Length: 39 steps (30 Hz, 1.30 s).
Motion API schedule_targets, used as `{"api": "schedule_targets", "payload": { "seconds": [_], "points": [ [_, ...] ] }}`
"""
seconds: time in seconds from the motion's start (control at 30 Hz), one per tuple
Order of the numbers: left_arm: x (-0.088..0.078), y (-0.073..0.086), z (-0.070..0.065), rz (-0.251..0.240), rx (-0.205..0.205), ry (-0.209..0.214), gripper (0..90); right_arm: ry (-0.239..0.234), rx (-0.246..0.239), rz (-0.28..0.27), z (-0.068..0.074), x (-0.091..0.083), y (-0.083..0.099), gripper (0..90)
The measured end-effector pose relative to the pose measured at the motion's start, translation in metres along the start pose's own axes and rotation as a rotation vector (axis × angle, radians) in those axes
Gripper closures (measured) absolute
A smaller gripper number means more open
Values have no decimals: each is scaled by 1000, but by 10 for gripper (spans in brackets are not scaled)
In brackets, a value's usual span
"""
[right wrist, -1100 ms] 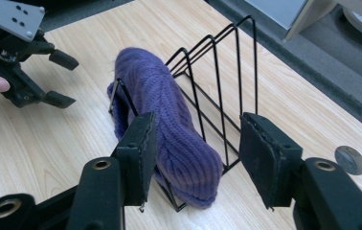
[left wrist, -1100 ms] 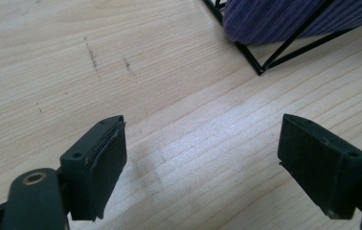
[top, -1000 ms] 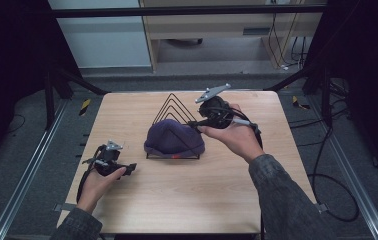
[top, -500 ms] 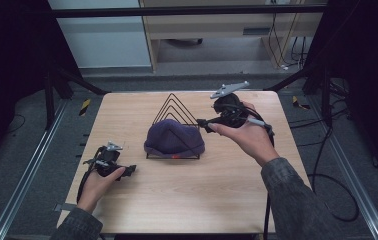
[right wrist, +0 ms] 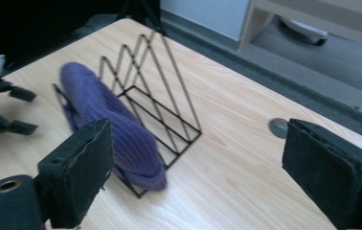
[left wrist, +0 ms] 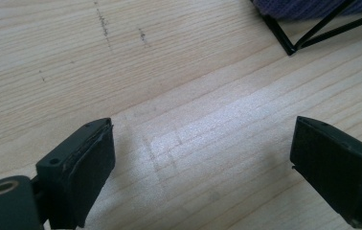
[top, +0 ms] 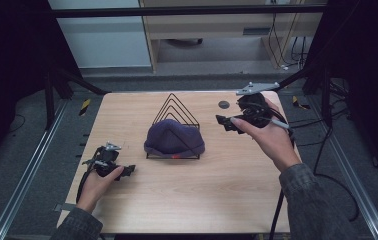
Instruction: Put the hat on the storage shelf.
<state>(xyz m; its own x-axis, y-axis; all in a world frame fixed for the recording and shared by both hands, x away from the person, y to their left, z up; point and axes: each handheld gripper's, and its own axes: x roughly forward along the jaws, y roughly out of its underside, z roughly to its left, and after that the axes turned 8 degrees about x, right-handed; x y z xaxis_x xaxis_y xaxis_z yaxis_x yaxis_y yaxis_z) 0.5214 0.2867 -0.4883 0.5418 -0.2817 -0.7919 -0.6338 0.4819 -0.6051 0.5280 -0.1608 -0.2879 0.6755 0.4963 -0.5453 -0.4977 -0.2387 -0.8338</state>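
A purple knitted beanie (top: 173,138) hangs over the front of a black wire rack (top: 177,105) at the table's middle. My right gripper (top: 222,121) hovers to the right of the rack and points left at it. Its jaws have just been opening and stand wide with nothing between them. In the right gripper view (right wrist: 198,167) the beanie (right wrist: 117,129) and rack (right wrist: 169,96) lie ahead, apart from the jaws. My left gripper (top: 127,170) rests low at the table's front left. Its jaws have also been opening and are empty (left wrist: 203,163), with the rack's corner (left wrist: 289,45) beyond.
The wooden table (top: 187,200) has a small dark round disc (top: 223,104) set into it near the far right. Metal rails and dark frame legs flank the table. A cabinet stands behind it. Cables trail on the floor at right.
My right gripper has drawn back to the right, away from the beanie, and its jaws have spread wider. The beanie stays on the rack. My left hand has kept still.
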Motion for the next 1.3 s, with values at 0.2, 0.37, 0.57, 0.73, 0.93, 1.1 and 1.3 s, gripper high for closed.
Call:
{"api": "schedule_targets", "payload": {
  "seconds": [0.2,0.37,0.57,0.73,0.93,1.1,1.3],
  "points": [
    [1,1,1,-1,-4,0,58,38,40,-32,-19,-8,15,70],
    [1,2,1,0,-5,8,50,67,66,-34,-34,-10,32,61],
    [2,2,1,-1,-11,8,46,108,127,-28,-52,-7,58,66],
    [3,3,2,12,-13,3,45,124,166,7,-63,1,85,86],
    [4,4,1,16,-10,2,40,125,207,49,-68,14,118,97],
    [5,4,2,16,-6,-1,33,120,225,74,-69,22,140,101],
    [6,5,1,11,9,-11,18,108,239,110,-66,35,168,101]
  ]
}}
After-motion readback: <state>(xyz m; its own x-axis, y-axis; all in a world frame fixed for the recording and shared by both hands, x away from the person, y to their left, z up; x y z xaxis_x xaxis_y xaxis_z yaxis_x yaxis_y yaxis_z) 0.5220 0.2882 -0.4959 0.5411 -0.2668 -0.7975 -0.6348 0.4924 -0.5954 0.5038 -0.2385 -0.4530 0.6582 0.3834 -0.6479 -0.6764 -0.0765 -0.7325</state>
